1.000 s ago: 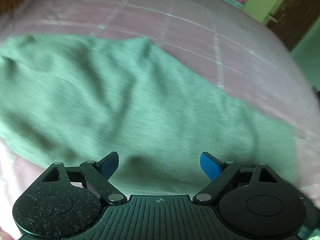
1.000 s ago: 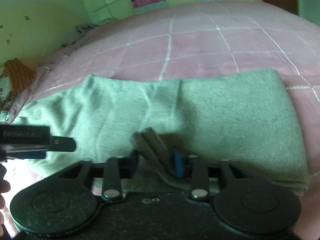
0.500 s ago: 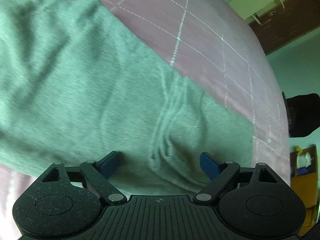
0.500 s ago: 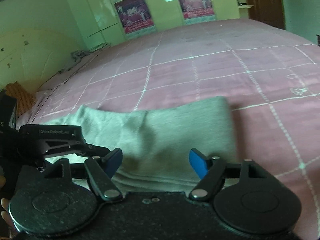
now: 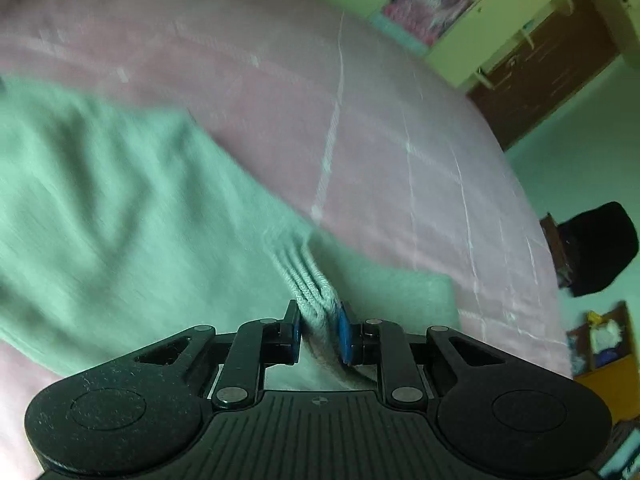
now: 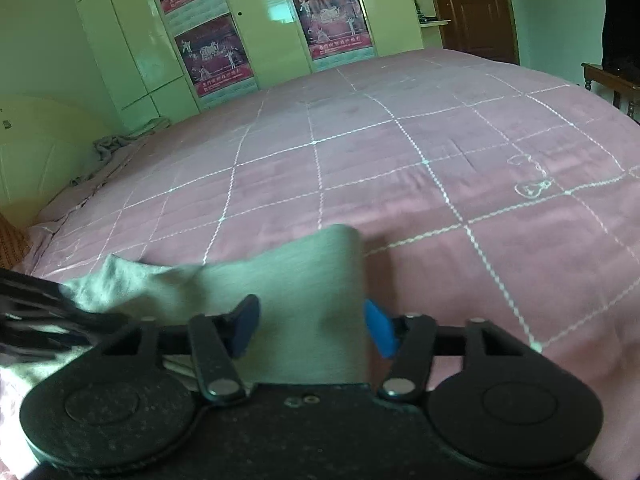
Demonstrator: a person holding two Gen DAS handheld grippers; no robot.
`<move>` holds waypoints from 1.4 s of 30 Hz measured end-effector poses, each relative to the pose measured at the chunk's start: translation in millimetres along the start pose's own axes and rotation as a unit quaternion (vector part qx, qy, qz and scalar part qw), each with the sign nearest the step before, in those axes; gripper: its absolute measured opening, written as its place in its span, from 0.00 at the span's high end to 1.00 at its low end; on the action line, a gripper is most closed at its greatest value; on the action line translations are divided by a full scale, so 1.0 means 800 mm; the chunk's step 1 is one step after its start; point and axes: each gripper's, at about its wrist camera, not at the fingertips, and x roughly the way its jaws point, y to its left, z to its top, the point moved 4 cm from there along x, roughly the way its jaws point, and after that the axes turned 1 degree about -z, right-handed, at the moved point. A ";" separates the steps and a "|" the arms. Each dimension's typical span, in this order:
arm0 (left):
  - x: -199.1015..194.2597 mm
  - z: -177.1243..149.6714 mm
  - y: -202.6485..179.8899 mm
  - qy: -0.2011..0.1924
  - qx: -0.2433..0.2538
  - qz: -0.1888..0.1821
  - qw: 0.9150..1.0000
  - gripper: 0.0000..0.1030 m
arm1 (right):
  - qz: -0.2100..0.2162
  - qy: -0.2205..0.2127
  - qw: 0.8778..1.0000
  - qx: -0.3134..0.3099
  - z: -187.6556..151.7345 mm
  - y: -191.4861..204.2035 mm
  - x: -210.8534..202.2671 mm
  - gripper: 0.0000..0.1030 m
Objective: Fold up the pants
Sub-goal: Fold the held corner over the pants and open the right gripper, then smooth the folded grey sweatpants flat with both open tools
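Note:
Green-grey pants (image 5: 120,208) lie spread on a pink checked bed (image 5: 400,152). My left gripper (image 5: 320,322) has its jaws closing, and the blue pads press on a bunched ribbed edge (image 5: 308,280) of the pants, lifted slightly off the bed. In the right wrist view the folded end of the pants (image 6: 296,276) runs up between the fingers of my right gripper (image 6: 312,326). Its jaws are closing but stand apart, and the pads do not press the cloth. The left gripper (image 6: 32,312) shows as a dark blur at the left edge.
The pink bed (image 6: 420,152) stretches far beyond the pants. A green wardrobe with posters (image 6: 224,52) and a brown door (image 6: 472,8) stand behind it. A dark chair (image 6: 620,28) is at the right; crumpled cloth (image 6: 120,144) lies by the headboard.
My left gripper went from wide open to closed on the ribbed edge and rose. My right gripper let go of a fold, opened, and moved toward the pants' right end.

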 end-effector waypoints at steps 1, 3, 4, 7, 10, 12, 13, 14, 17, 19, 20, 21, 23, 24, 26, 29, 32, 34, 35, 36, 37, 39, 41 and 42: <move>-0.013 0.006 0.012 -0.011 0.008 0.011 1.000 0.82 | 0.003 0.002 1.000 -0.007 0.002 0.006 0.004 0.50; -0.026 0.010 0.038 -0.013 0.019 0.036 0.999 0.82 | 0.014 0.009 1.000 -0.021 0.000 0.020 0.011 0.52; -0.026 0.007 0.052 -0.005 0.020 0.047 0.999 0.82 | 0.020 0.013 0.999 -0.028 -0.002 0.028 0.014 0.52; -0.010 -0.015 0.085 0.011 0.036 0.088 0.995 0.79 | 0.030 0.034 0.997 -0.057 -0.018 0.060 0.030 0.56; 0.019 -0.043 0.107 0.032 0.053 0.130 0.990 0.68 | 0.030 0.058 0.994 -0.087 -0.038 0.084 0.047 0.59; 0.018 -0.045 0.104 0.022 0.071 0.141 0.987 0.63 | 0.014 0.100 0.988 -0.115 -0.061 0.090 0.069 0.58; 0.013 -0.041 0.099 0.018 0.075 0.147 0.986 0.63 | 0.009 0.096 0.986 -0.135 -0.065 0.094 0.070 0.58; 0.001 -0.035 0.095 0.003 0.076 0.153 0.985 0.63 | 0.005 0.098 0.985 -0.144 -0.064 0.097 0.070 0.58; -0.031 -0.011 0.085 -0.048 0.067 0.142 0.986 0.63 | 0.014 0.081 0.986 -0.145 -0.043 0.103 0.058 0.57; -0.020 0.001 0.077 -0.033 0.071 0.133 0.988 0.63 | 0.014 0.054 0.989 -0.137 -0.029 0.109 0.052 0.55; -0.011 0.003 0.075 -0.025 0.075 0.135 0.988 0.63 | 0.016 0.053 0.990 -0.133 -0.027 0.110 0.056 0.54; 0.004 0.002 0.071 -0.017 0.083 0.142 0.986 0.63 | 0.015 0.058 0.989 -0.133 -0.028 0.114 0.063 0.54; 0.037 -0.011 0.068 0.019 0.107 0.161 0.981 0.63 | 0.002 0.085 0.985 -0.151 -0.043 0.119 0.083 0.52; 0.056 -0.021 0.067 0.034 0.118 0.175 0.977 0.58 | -0.005 0.105 0.980 -0.167 -0.056 0.121 0.094 0.52; 0.067 -0.031 0.069 0.016 0.143 0.215 0.966 0.29 | -0.009 0.076 0.977 -0.200 -0.070 0.129 0.093 0.52; 0.062 -0.033 0.079 0.009 0.112 0.206 0.972 0.25 | -0.005 0.079 0.980 -0.183 -0.068 0.125 0.092 0.50; 0.061 -0.040 0.075 0.007 0.141 0.216 0.966 0.14 | -0.002 0.074 0.980 -0.186 -0.071 0.127 0.089 0.48; 0.056 -0.043 0.079 0.003 0.138 0.229 0.964 0.02 | -0.006 0.071 0.981 -0.183 -0.072 0.129 0.088 0.46; 0.055 -0.045 0.083 0.000 0.129 0.226 0.965 0.00 | -0.009 0.070 0.981 -0.182 -0.073 0.130 0.086 0.44; 0.054 -0.046 0.088 -0.004 0.119 0.221 0.968 0.00 | -0.012 0.070 0.981 -0.180 -0.071 0.131 0.087 0.43; 0.049 -0.047 0.090 -0.009 0.114 0.217 0.969 0.00 | -0.015 0.069 0.981 -0.180 -0.071 0.133 0.088 0.36; 0.048 -0.051 0.094 -0.016 0.118 0.215 0.969 0.00 | -0.026 0.069 0.981 -0.178 -0.073 0.133 0.087 0.14; 0.047 -0.054 0.093 -0.022 0.124 0.213 0.969 0.00 | -0.035 0.079 0.982 -0.169 -0.074 0.131 0.089 0.03; 0.046 -0.056 0.093 -0.023 0.127 0.210 0.969 0.00 | -0.032 0.083 0.982 -0.164 -0.074 0.130 0.089 0.02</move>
